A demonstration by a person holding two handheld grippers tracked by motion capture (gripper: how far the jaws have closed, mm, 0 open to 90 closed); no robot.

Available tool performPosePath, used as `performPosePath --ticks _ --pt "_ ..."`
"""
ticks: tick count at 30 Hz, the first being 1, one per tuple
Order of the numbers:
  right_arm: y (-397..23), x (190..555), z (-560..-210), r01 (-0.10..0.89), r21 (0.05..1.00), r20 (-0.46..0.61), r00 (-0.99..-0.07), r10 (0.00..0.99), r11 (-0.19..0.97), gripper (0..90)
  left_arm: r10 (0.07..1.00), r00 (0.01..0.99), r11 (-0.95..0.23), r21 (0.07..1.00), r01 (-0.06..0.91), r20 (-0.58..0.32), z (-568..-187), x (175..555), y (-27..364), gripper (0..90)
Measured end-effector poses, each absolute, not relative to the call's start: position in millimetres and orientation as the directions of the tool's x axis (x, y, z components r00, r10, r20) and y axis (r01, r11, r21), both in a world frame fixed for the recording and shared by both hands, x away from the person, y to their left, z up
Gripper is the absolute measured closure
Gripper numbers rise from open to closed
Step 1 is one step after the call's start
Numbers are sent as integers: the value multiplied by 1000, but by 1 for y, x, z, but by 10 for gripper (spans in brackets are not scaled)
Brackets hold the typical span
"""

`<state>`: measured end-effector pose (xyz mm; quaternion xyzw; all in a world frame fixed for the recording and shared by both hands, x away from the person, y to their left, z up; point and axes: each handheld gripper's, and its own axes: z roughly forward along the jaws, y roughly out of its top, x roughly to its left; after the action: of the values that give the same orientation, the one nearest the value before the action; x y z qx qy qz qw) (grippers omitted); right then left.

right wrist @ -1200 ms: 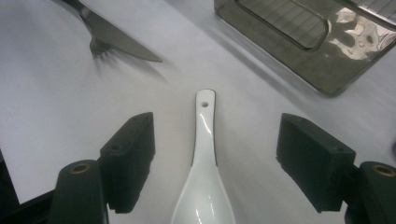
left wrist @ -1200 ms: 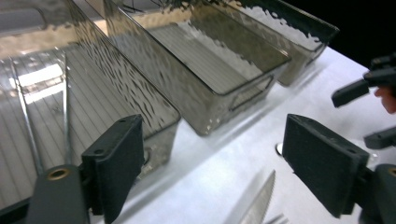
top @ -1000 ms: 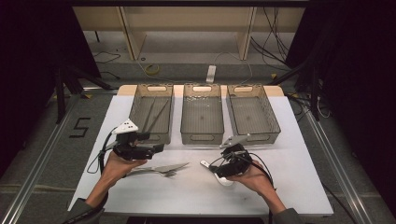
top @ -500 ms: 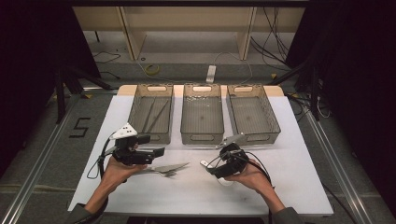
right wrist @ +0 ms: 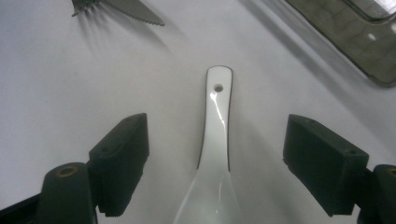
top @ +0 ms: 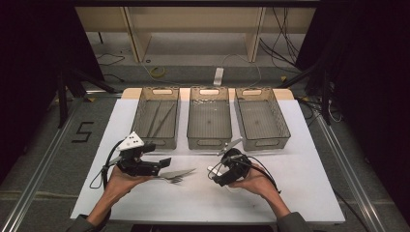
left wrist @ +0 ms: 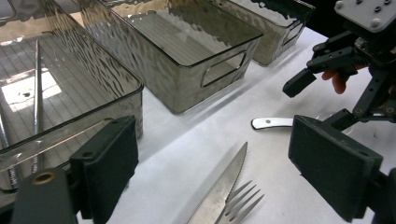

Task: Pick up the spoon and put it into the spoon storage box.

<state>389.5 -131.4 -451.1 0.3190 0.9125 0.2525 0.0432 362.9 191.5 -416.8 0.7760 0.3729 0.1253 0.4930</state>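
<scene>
On the white table [top: 300, 145], you have:
Right gripper [right wrist: 215, 172]: your jaws have just been opening, now wide apart.
Spoon [right wrist: 214, 154]: flat between those jaws, untouched, handle pointing away.
Left gripper [left wrist: 212, 172]: released above knife [left wrist: 219, 191] and fork [left wrist: 240, 203].

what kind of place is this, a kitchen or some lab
Most likely a lab or recording studio, not a kitchen. A white table stands on a bare floor between black curtains, loose cables run behind it, and three bins sit in a row for sorting cutlery.
</scene>
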Motion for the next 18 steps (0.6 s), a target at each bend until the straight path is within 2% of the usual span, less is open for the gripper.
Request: performPosePath --ticks 7,18 --pt "-121 394 -456 527 451 63 -824 563 720 340 704 687 -225 860 457 -181 -416 358 191 153" --pt "-121 397 -458 548 418 69 -814 576 724 534 692 706 -257 863 435 -150 -417 349 189 154"
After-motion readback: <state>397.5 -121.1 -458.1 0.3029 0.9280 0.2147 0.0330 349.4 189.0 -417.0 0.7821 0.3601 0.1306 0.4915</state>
